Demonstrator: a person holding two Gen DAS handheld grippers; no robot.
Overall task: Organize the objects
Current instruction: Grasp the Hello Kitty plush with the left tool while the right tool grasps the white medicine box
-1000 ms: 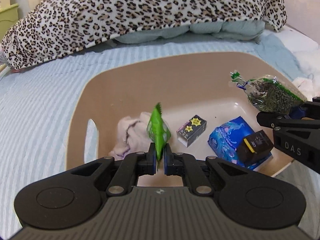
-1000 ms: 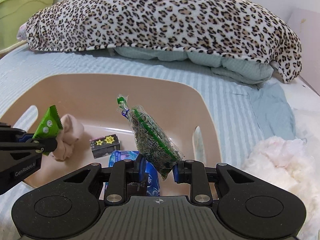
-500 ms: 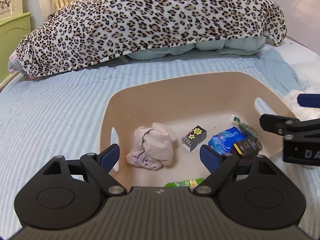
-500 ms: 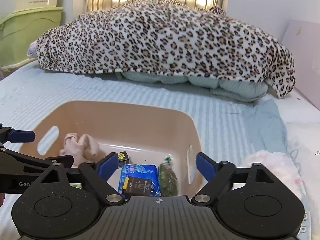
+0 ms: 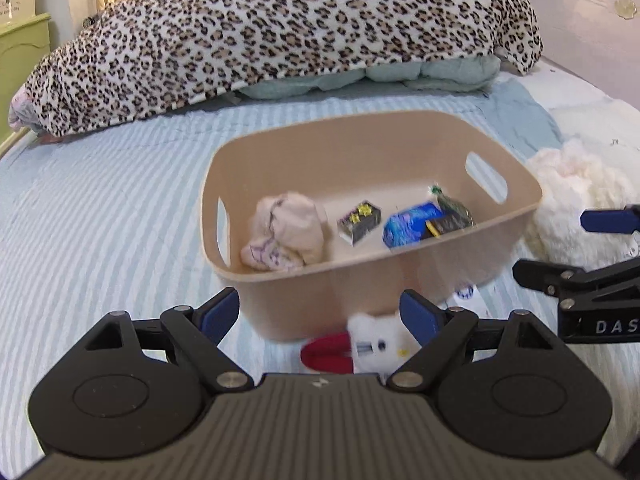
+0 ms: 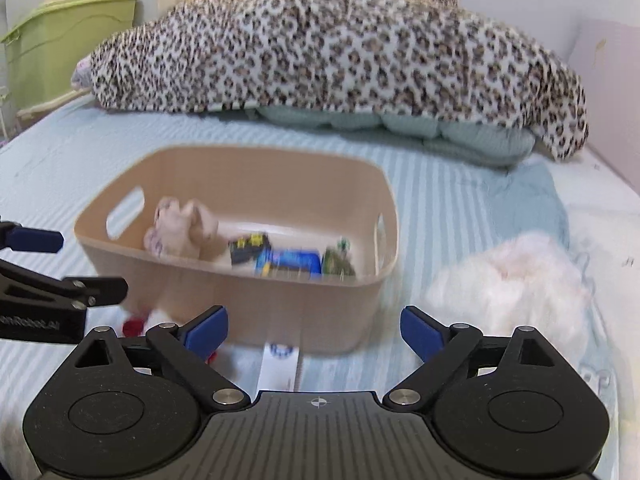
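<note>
Striped pale-blue bedding [image 5: 100,208] forms the working surface, with a leopard-print blanket [image 5: 280,28] heaped over a pale green quilt [image 5: 432,74] along the far side and a green storage bin [image 6: 68,36] at the far left of the right wrist view. Centre: a beige tub [image 5: 400,268] with slot handles stands on the bedding. Inside it, from left to right, lie a crumpled pink cloth [image 5: 286,232], a small black box with yellow stars [image 5: 359,222], a blue packet [image 5: 412,226] with a dark box [image 5: 446,226] resting on it, and a clear bag of green contents [image 5: 450,204] against the right end. Foreground: the left gripper [image 5: 320,316] stands wide apart and empty; just before the tub's near wall lie a white-and-red plush toy [image 5: 360,348] and a white card [image 6: 280,364]. Right: the right gripper [image 6: 314,330] is empty, its jaws opening, with nothing between them. Far right: a fluffy white cushion [image 6: 516,284] rests beside the tub.
</note>
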